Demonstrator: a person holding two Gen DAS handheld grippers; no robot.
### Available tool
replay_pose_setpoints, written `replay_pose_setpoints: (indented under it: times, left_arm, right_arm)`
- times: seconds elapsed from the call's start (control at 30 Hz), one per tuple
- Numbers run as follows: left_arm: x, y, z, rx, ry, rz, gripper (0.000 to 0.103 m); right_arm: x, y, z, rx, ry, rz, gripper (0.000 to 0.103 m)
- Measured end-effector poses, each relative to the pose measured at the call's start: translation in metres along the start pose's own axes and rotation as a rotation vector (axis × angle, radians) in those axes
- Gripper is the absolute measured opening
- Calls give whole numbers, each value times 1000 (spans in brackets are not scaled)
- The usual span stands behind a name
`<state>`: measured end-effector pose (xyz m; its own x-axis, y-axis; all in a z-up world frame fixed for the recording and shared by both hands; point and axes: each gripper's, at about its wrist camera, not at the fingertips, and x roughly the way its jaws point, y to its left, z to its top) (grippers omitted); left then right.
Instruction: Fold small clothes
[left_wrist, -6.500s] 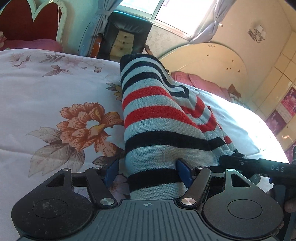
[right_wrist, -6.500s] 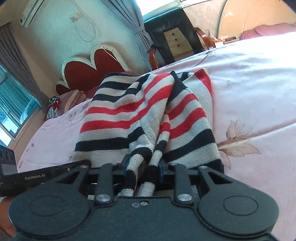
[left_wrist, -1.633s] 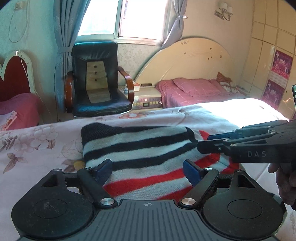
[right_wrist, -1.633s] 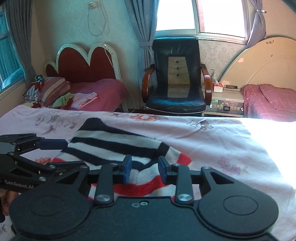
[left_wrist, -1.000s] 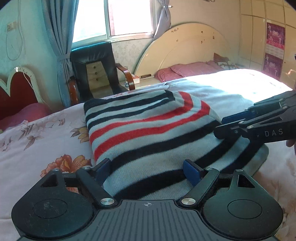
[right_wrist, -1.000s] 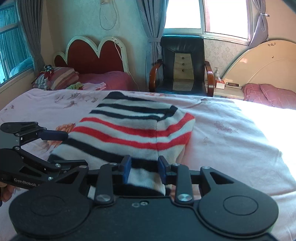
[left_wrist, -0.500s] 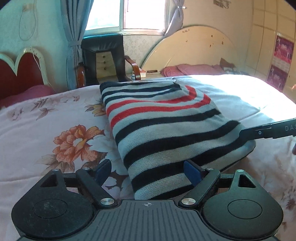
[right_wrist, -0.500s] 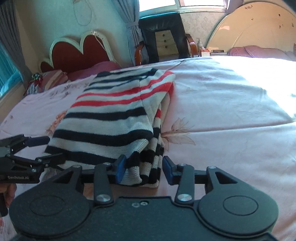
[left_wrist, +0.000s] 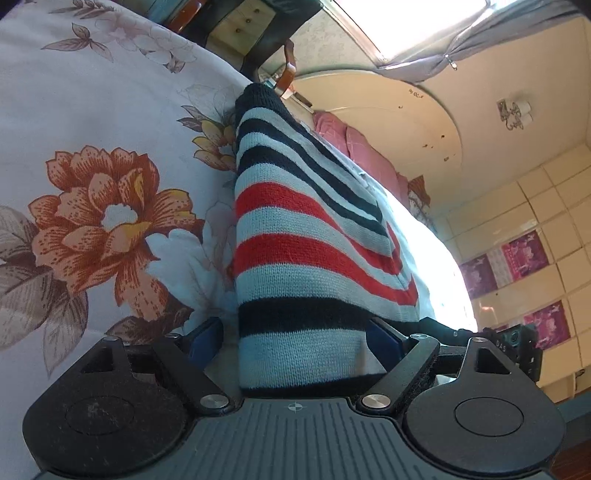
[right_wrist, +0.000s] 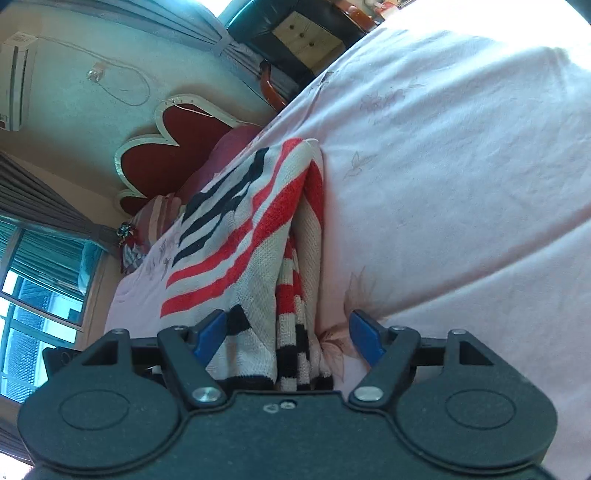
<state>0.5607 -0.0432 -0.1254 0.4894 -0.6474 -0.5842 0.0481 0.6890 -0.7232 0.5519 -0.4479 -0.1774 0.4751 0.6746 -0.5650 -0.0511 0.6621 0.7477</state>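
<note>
Striped sweater laid folded on the floral bedsheet — both grippers parked at its near edge.

The left gripper is spread wide with the hem sitting between its blue pads, nothing pinched. The right gripper is spread wide too, the sweater's folded edge caught between its open jaws.

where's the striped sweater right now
The striped sweater lies on the floral bedsheet, its near hem between both open tongs, left tongs and right tongs.
</note>
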Motion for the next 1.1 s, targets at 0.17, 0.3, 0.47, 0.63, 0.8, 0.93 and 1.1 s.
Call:
replay_pose_setpoints:
  times: [0.17,0.3,0.47,0.63,0.8,0.93,1.1]
  left_arm:
    - [19,-4,17,32,13,-15,79]
    - [31,-14,28,82,13,20,68]
    - [32,-27,28,144,-9,43,51]
    - [16,-30,27,120,-61,-24,45]
    - [-17,-40,31,160,-77,-46,45]
    - [-60,-30,28,182,-98,-52,45]
    - [-116,-1,25,192,-114,-51,45]
  right_arm:
    - [21,7,13,-50,51,49,73]
    - [39,23,16,-124,46,3,58]
    - [43,39,9,-190,13,-58,42]
    - [31,62,1,-232,-22,-76,34]
    - [19,101,-8,-311,-33,-83,34]
    - [18,133,-24,-347,-36,-77,34]
    - [32,170,-56,-368,-44,-60,34]
